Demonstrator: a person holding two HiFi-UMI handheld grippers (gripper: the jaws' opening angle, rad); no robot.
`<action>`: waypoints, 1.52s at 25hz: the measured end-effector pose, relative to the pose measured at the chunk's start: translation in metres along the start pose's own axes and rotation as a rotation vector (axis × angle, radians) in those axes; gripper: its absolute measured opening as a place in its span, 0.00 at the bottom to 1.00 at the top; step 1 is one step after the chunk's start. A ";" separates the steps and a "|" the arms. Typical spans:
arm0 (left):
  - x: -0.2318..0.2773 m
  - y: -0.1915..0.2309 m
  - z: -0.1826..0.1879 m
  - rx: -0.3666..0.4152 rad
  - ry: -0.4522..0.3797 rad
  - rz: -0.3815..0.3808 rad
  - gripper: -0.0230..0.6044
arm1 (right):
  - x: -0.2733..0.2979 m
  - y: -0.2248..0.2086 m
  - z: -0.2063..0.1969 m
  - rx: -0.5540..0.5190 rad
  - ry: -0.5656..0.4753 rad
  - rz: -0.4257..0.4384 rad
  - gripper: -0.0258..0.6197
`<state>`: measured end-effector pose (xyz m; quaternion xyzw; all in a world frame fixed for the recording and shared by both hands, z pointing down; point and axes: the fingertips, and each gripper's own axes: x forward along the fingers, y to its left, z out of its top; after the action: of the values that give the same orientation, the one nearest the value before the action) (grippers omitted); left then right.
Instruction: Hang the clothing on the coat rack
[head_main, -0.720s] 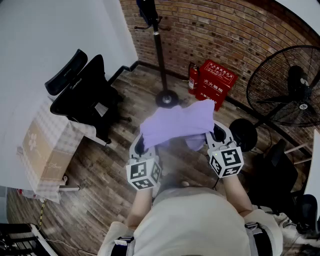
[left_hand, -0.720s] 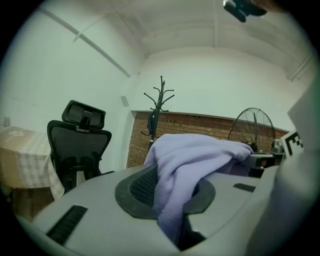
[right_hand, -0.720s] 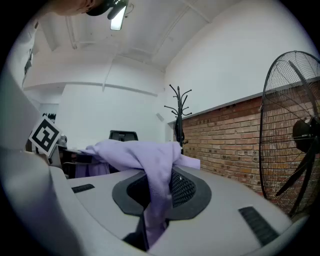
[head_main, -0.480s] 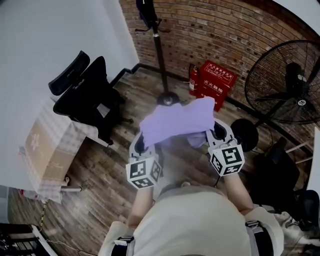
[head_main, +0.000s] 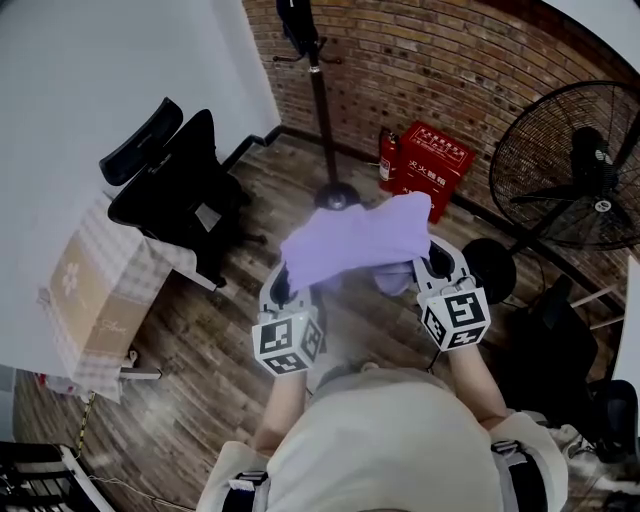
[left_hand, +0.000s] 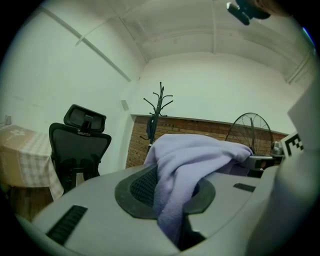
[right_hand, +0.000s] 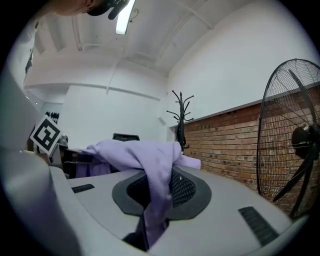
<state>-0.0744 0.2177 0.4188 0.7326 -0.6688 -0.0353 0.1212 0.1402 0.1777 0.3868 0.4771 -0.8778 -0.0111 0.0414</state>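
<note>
Clothing, a pale purple garment, hangs stretched between the two claws above the wooden floor. The left claw pinches one end: in the left gripper view the fabric runs down into the narrow gap between its jaws, which press on it. The right claw pinches the other end the same way, with a fold caught between its jaws and the rest draped over the top.

The coat rack stands ahead near the corner of the floor where the white wall meets the brick wall, well apart from the garment. Something dark hangs near its top. A black office chair sits to its left, beside a worktop under a checked cloth. A red box and a large fan stand along the brick wall.
</note>
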 end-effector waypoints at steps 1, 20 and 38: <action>0.000 -0.001 0.000 -0.003 0.000 0.001 0.13 | 0.000 0.000 0.000 0.003 0.001 0.004 0.11; 0.028 0.004 -0.003 -0.031 0.020 0.006 0.13 | 0.027 -0.014 -0.012 0.043 0.025 0.028 0.11; 0.177 0.039 0.052 -0.011 -0.037 -0.035 0.13 | 0.163 -0.072 0.020 0.007 -0.010 -0.006 0.11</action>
<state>-0.1053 0.0332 0.3965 0.7428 -0.6578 -0.0548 0.1124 0.1101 0.0014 0.3729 0.4798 -0.8766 -0.0107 0.0354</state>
